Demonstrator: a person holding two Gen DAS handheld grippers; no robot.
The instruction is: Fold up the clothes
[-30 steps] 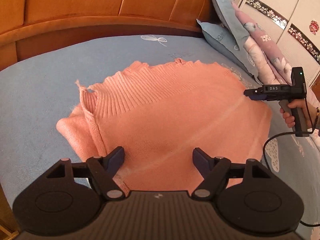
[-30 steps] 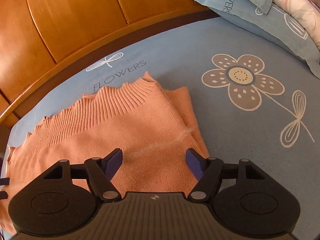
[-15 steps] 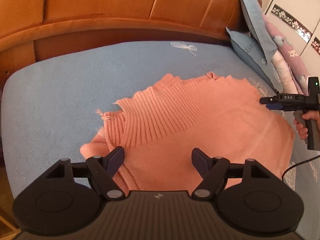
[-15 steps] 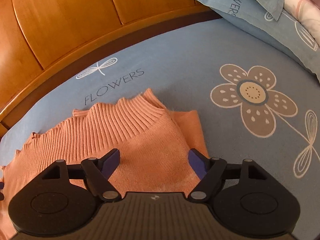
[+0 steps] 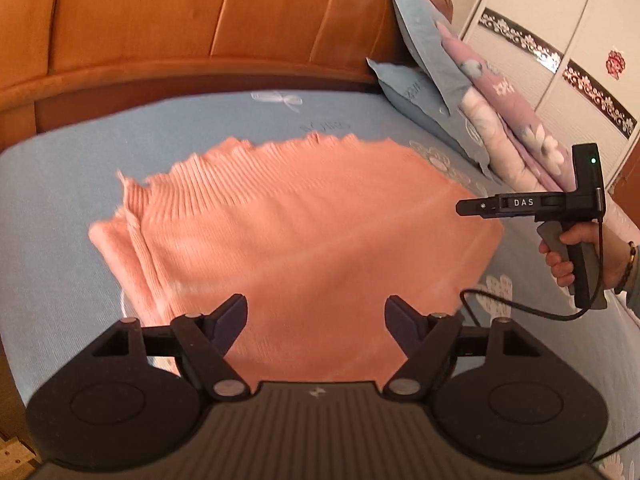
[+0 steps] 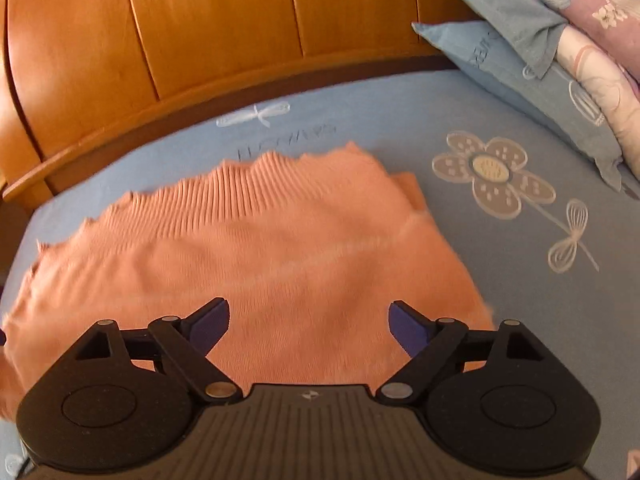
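We find the salmon-pink knitted sweater (image 5: 304, 232) lying folded on the blue bed sheet (image 5: 60, 184), filling the centre of both wrist views, its ribbed scalloped hem toward the wooden headboard (image 6: 208, 32) at the top of the frame. In the left view, doubled layers show along its left edge.

The left tool (image 5: 316, 320) stands wide open above the near edge of the sweater, at lower centre of the frame; nothing is between its fingers. The right tool (image 6: 309, 322) is likewise spread wide and empty; seen from the left view at the right of the frame (image 5: 466, 208), it hangs just above the sweater's right edge, gripped by a hand (image 5: 568, 256), with a cable trailing below.

We judge the knit to be light, soft and limp, with some stretch; it should drape and sag when lifted and cling slightly to the sheet. The ribbed hem looks firmer than the body. We advise taking hold at the two near corners, pinching all layers together, since a one-layer grip would likely pull the fold apart. Stacked pillows (image 6: 560, 64) at the upper right lie well apart from it.
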